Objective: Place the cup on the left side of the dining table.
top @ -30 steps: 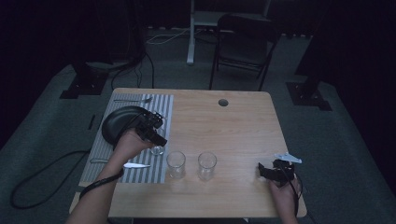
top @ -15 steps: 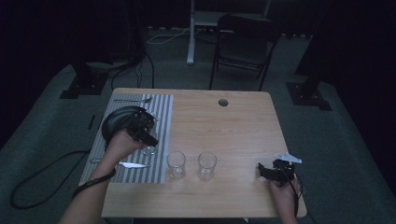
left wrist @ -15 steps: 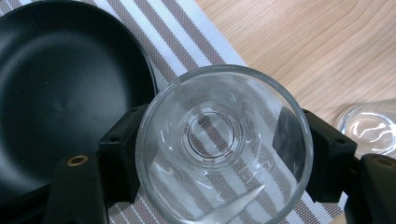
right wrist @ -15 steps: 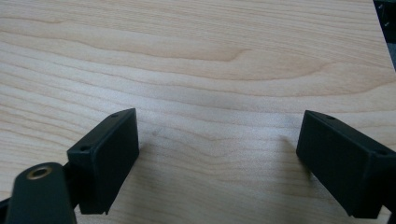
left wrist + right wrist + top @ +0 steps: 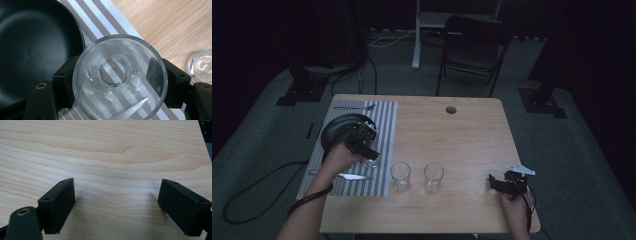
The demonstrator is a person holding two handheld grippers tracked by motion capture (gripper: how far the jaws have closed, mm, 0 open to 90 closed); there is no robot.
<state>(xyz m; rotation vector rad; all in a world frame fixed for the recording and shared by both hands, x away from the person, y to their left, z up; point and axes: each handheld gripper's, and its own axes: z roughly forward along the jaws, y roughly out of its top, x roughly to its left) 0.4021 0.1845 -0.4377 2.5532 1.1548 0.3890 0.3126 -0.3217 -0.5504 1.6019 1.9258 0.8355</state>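
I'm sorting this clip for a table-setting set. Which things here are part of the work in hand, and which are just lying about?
In the work:
- left gripper, shut on the glass
- striped placemat under it
- black plate beside it

Lying about:
- two glasses on the bare wood
- knife and fork on the placemat
- right gripper, open over the table
- chair behind
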